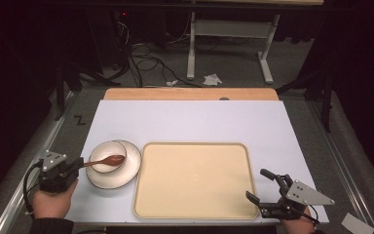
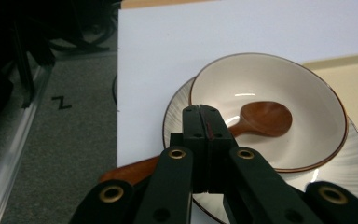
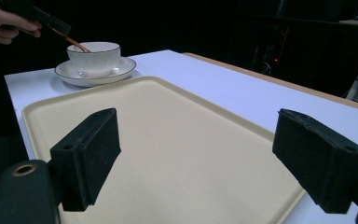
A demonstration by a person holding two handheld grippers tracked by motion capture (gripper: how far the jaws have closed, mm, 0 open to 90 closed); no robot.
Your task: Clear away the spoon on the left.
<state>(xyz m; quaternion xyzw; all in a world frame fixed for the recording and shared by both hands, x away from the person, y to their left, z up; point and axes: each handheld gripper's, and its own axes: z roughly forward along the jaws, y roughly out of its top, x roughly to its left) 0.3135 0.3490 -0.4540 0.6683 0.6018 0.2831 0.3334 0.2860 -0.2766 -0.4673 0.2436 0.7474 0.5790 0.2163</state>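
Observation:
A brown wooden spoon (image 1: pixel 108 160) lies with its head inside a white bowl (image 1: pixel 100 147), which stands on a white plate (image 1: pixel 132 165) at the table's left. My left gripper (image 1: pixel 80 163) is shut on the spoon's handle, just left of the bowl's rim. In the left gripper view the jaws (image 2: pixel 200 109) meet over the handle, and the spoon head (image 2: pixel 265 118) rests in the bowl (image 2: pixel 279 74). My right gripper (image 1: pixel 255 184) stands open over the near right corner of a beige tray (image 1: pixel 195 180), with nothing between its pads (image 3: pixel 88 154).
The tray sits on a white table sheet (image 1: pixel 185 122), right beside the plate. A wooden table edge (image 1: pixel 190 93) runs along the far side. Cables and a stand's legs (image 1: pixel 224 53) lie on the floor beyond. The tray's surface (image 3: pixel 177 121) is bare.

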